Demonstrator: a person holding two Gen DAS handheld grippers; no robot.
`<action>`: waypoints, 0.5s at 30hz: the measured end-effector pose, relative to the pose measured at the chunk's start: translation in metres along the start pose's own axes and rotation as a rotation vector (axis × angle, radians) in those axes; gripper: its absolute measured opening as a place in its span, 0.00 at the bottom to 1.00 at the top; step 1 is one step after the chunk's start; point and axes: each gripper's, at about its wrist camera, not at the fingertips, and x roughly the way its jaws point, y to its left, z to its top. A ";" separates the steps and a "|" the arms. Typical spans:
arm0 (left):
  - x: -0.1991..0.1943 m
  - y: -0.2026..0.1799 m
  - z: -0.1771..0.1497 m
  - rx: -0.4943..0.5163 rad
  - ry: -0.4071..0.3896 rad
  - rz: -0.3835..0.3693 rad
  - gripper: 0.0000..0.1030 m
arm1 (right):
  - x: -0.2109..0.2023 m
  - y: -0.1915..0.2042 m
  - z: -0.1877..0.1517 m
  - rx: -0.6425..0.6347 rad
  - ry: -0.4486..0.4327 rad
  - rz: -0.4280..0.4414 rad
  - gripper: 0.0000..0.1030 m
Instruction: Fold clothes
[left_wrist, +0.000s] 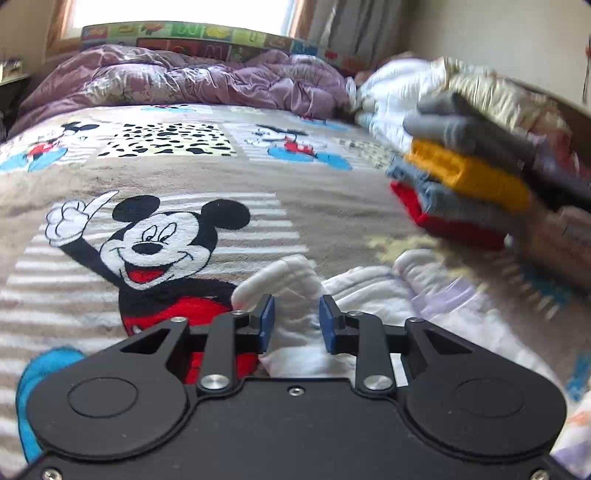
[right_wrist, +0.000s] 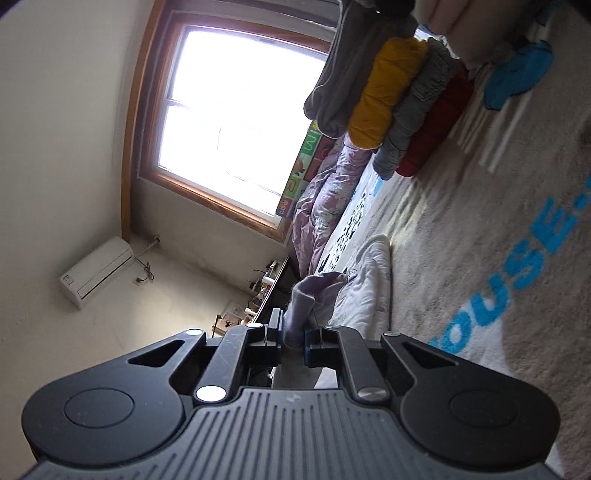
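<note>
A white quilted garment with a lavender lining lies on the Mickey Mouse blanket at the near edge of the bed. My left gripper has its blue pads closed on a bunched fold of the white fabric. The right wrist view is rolled sideways. There my right gripper is shut on a lavender edge of the same garment, lifting it off the blanket. A stack of folded clothes, grey, yellow, grey-blue and red, sits at the right.
A crumpled purple duvet and a colourful alphabet panel lie at the far end of the bed. White bedding is piled behind the stack. The right wrist view shows a window, a wall air conditioner and a cluttered desk.
</note>
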 end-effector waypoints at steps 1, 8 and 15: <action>0.003 0.001 0.001 0.006 0.001 -0.015 0.23 | 0.000 -0.001 0.000 0.005 0.002 -0.004 0.12; 0.033 -0.004 -0.002 0.065 0.067 -0.071 0.23 | 0.010 -0.022 -0.005 0.046 0.036 -0.139 0.12; 0.029 -0.013 -0.004 0.107 0.059 -0.056 0.23 | 0.029 -0.034 -0.020 0.023 0.113 -0.280 0.12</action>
